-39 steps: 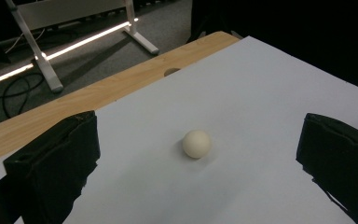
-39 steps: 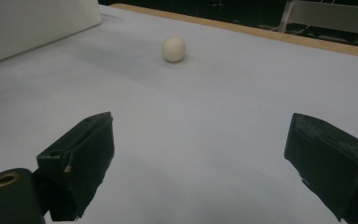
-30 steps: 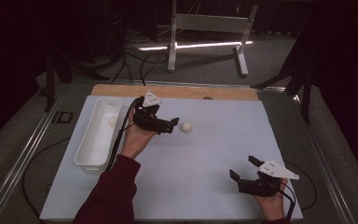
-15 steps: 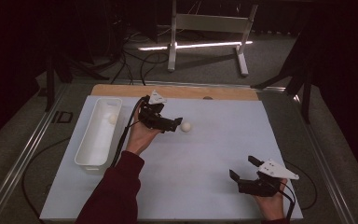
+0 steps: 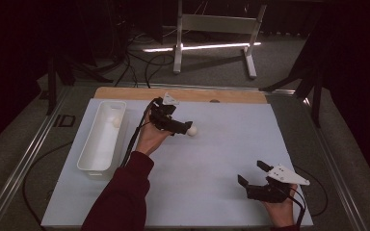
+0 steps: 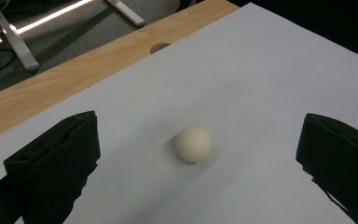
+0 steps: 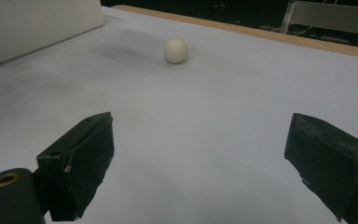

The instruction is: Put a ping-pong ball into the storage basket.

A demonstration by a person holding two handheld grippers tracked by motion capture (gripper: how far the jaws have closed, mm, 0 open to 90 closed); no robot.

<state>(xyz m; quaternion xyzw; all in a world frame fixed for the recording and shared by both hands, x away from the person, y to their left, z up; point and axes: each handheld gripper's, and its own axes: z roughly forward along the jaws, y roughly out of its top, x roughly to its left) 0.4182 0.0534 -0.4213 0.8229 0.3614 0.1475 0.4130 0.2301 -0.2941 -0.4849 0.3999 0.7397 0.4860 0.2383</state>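
Right, we're on the approach to the small cream-white ball (image 6: pixel 194 143), sitting loose on the pale blue-grey table mat (image 5: pixel 212 159) in the upper middle of the high view. In the left gripper view it lies centre frame, between the two black jaws but a little ahead of them, touching neither.

Left gripper (image 5: pixel 180 127): jaws spread wide, nothing held. Right gripper (image 5: pixel 253 174): lower right of the high view, jaws also wide apart, nothing held, well apart from the ball; in its own view the ball (image 7: pixel 175 50) sits far off at the upper middle.

How we'd do this step well, as we read it:
- Push the left gripper forward a touch more so the ball sits level with the jaw pads, not ahead of the tips. Closing now would likely nip the near edge and squirt it away.
- Keep the jaws low, near the mat, so the pads meet the ball at its widest point. Too high and it pops out downward.
- Keep it centred; if one pad lands first, the ball rolls.
- Close slowly. It's round and smooth, probably light, so it will run at any nudge.
- Keep the right gripper parked.

Likely destination is the long white plastic bin (image 5: pixel 90 147) at the left of the high view, which already has a similar pale ball (image 5: pixel 117 121) at its far end.
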